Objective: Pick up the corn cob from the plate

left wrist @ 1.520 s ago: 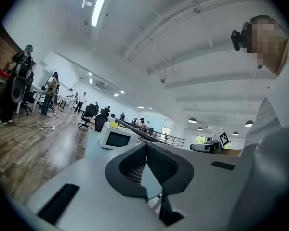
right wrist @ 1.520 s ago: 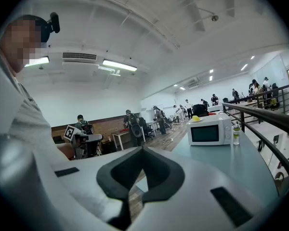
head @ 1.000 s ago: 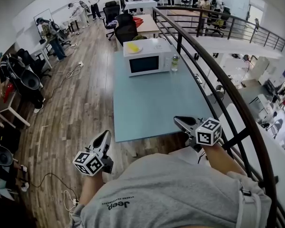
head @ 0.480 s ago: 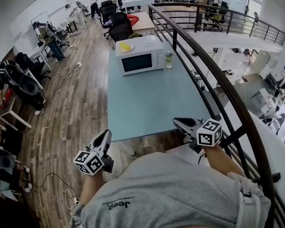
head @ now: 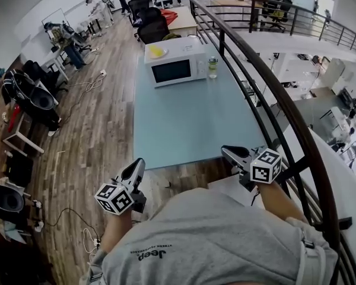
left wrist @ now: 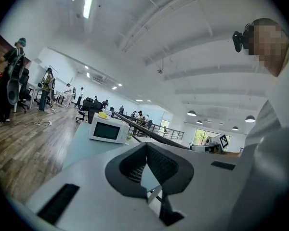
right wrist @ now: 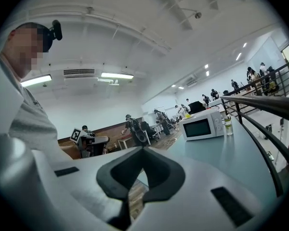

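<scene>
Landmark: the white microwave (head: 177, 69) standing on the pale blue-green table (head: 184, 123). The corn cob (head: 156, 51), yellow, lies on top of the microwave toward its left side in the head view, resting on a pale plate (head: 164, 54) that is hard to separate from the white casing. A clear bottle (head: 212, 67) with a green cap stands upright just beside the microwave, on the side facing the dark railing (head: 273, 94). Both tools are at the table end opposite the microwave, well apart from it and from the cob. The left gripper (head: 139, 163) is off the table's near corner, over the wooden floor, pointing toward the microwave; in its own view the left gripper's jaws are closed, pads meeting at the tips, with nothing between them, and the microwave shows far ahead with the yellow cob on top. The right gripper (head: 226, 151) is at the near table edge on the railing side, likewise aimed roughly toward the microwave; its own view shows the jaws brought together tip to tip and empty, with the microwave and bottle in the distance ahead. Neither gripper touches the table, the plate or the cob
</scene>
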A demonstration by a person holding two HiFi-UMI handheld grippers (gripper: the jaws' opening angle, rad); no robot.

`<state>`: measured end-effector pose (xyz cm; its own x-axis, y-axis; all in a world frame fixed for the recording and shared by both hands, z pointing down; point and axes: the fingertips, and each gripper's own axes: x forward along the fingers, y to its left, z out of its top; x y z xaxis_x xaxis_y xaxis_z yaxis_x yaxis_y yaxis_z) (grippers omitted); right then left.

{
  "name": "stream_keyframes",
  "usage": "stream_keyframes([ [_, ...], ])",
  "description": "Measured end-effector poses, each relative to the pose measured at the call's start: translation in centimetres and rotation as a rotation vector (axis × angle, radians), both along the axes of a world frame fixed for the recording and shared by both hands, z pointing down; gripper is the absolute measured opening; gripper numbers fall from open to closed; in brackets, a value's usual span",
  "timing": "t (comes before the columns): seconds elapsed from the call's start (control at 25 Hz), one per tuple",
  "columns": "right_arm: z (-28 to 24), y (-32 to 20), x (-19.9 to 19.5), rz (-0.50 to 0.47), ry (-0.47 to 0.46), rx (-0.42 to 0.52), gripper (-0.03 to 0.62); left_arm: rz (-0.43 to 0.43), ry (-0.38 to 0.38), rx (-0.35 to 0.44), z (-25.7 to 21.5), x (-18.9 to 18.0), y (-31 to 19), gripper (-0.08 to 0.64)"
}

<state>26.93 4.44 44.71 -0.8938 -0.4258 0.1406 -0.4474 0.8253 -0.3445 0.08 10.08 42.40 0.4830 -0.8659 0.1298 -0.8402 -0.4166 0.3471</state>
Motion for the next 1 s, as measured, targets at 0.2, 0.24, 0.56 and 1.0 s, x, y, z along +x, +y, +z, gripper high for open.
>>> stream_keyframes([
  [0.2, 1.3, -1.5, -2.1, -0.010, 0.013, -0.020, 0.015, -0.011, 0.018, -0.021, 1.4, -2.2, -1.6, 0.018],
  [0.24, 1.3, -1.9, -2.7, -0.008, 0.019, -0.019, 0.015, -0.008, 0.025, -0.022, 1.6, -2.7, -2.0, 0.018],
  [0.56, 0.6, -7.2, -11.4, 0.050, 0.065, 0.001, 0.015, 0.069, 0.048, 0.019, 2.3, -10.8, -8.2, 0.018],
  [1.0, -1.7, -15.0, -26.4, 0.117, 0.101, 0.043, 0.015, 0.169, 0.055, 0.044, 0.9, -24.3, -18.4, 0.018],
])
